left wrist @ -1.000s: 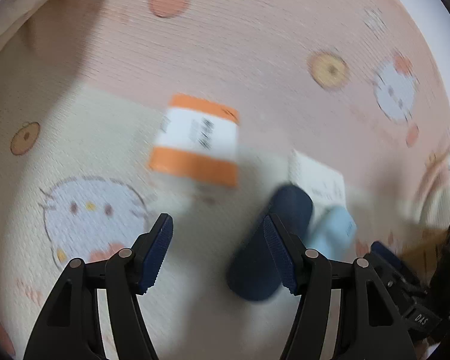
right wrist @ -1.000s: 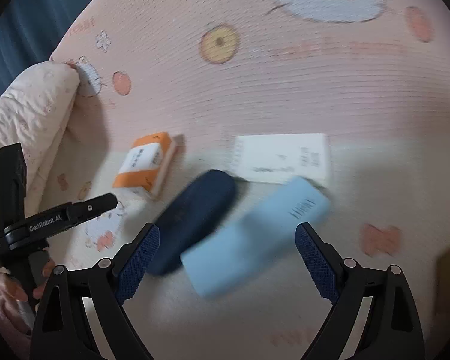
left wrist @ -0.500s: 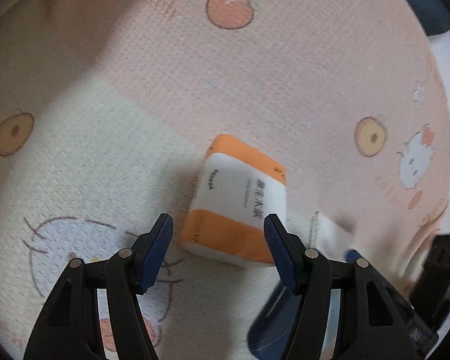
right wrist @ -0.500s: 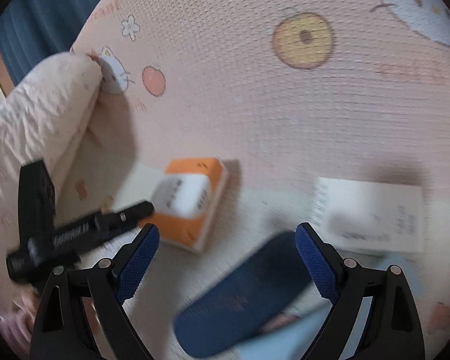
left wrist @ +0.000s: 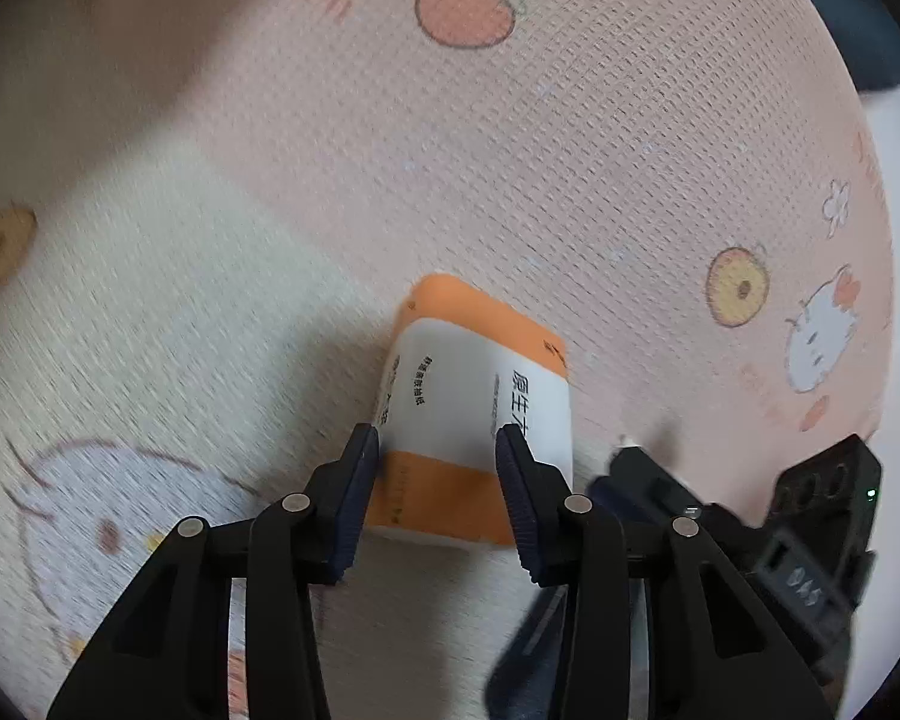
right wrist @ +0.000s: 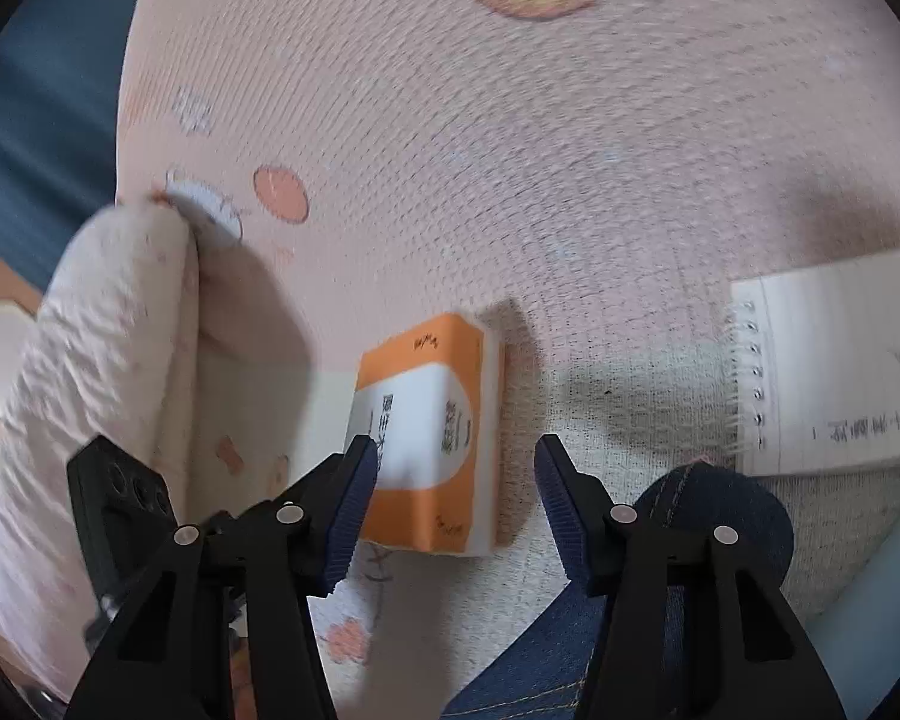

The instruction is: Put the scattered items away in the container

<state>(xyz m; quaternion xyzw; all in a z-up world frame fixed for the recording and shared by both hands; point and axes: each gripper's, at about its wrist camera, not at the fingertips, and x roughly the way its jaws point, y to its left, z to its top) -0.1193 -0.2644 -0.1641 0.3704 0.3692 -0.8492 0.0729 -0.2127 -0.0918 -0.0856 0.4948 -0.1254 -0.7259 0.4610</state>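
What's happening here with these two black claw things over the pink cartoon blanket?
A person is tidying items off the bed with two hand-held grippers. The left gripper has just been closing and now squeezes the orange-and-white tissue pack. The right gripper has also been closing; the pack lies between its fingers, but one pad is clear of it. A dark blue case and a spiral notepad lie nearby.

A cartoon-print bedsheet (right wrist: 510,150) bears an orange-and-white tissue pack (right wrist: 432,426), spiral notepad (right wrist: 834,372) and navy pouch (right wrist: 678,588).
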